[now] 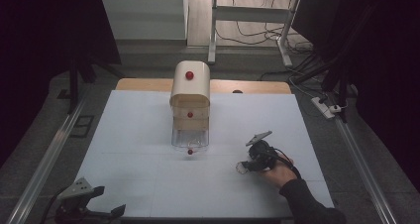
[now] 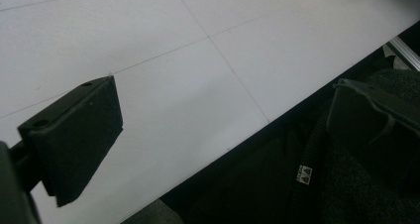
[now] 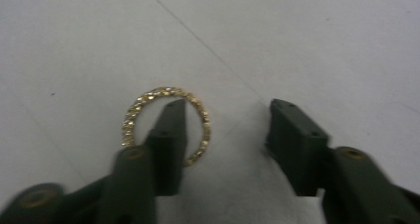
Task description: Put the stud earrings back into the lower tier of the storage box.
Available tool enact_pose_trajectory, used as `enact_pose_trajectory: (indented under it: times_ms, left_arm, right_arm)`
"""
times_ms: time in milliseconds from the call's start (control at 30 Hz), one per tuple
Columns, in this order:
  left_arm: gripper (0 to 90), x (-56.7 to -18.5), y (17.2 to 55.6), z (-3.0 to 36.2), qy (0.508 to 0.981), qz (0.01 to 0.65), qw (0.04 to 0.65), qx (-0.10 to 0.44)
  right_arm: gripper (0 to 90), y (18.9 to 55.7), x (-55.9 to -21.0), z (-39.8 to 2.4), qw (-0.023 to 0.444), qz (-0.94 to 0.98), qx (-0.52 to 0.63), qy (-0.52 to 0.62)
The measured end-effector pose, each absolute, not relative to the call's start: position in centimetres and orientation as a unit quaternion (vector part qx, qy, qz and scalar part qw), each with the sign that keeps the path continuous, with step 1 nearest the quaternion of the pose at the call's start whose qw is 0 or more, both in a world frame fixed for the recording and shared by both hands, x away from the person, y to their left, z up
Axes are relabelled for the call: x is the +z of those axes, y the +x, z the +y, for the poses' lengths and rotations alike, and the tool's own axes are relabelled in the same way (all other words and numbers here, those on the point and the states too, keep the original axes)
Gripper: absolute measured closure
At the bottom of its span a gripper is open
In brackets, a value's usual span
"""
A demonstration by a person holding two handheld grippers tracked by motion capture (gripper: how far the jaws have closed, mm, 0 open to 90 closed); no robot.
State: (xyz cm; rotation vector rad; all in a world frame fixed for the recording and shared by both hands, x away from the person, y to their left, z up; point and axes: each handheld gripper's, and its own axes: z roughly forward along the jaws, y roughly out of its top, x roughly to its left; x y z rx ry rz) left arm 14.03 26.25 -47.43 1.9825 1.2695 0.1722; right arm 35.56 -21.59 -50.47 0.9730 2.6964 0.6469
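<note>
A gold sparkly ring-shaped bracelet (image 3: 134,110) lies flat on the white table. My right gripper (image 3: 225,110) is open just over it, with the left jaw tip inside the ring and the right jaw outside it. In the high view the right gripper (image 1: 246,166) is held by a hand at the table's right front, with the bracelet (image 1: 240,168) faint at its tips. A cream drawer box (image 1: 190,92) with red knobs stands mid-table, its clear bottom drawer (image 1: 190,139) pulled out. My left gripper (image 1: 106,204) rests open at the front left corner.
The white table (image 1: 148,174) ends close to the left gripper, where its front edge (image 2: 277,120) drops to dark fabric. A desk frame, cables and a power strip (image 1: 324,106) lie on the floor beyond the table.
</note>
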Motion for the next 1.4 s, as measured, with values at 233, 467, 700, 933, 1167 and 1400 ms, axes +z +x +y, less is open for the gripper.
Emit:
enact_pose_trajectory:
  times_ms: [233,467,700,933,1167,1400]
  left_arm:
    - [1.1,-47.4,14.0,26.2,0.778,0.497,0.379,0.068]
    - [1.2,-47.4,14.0,26.2,0.778,0.497,0.379,0.068]
    - [1.2,-47.4,14.1,26.2,0.778,0.497,0.379,0.068]
    - [1.2,-47.4,14.1,26.2,0.777,0.498,0.379,0.068]
    - [1.2,-47.4,14.1,26.2,0.777,0.498,0.379,0.067]
    - [1.2,-47.4,14.1,26.2,0.777,0.499,0.378,0.067]
  right_arm:
    - [88.5,35.1,-50.3,-20.9,0.089,0.92,0.212,0.318]
    - [88.7,35.5,-50.1,-21.1,0.07,0.915,0.215,0.333]
    - [88.7,35.6,-48.9,-21.7,0.059,0.901,0.255,0.346]
    - [88.7,35.6,-48.0,-21.9,0.053,0.892,0.286,0.346]
    - [88.7,35.3,-46.6,-21.8,0.054,0.885,0.314,0.34]
    - [88.6,34.9,-45.5,-21.4,0.058,0.88,0.338,0.328]
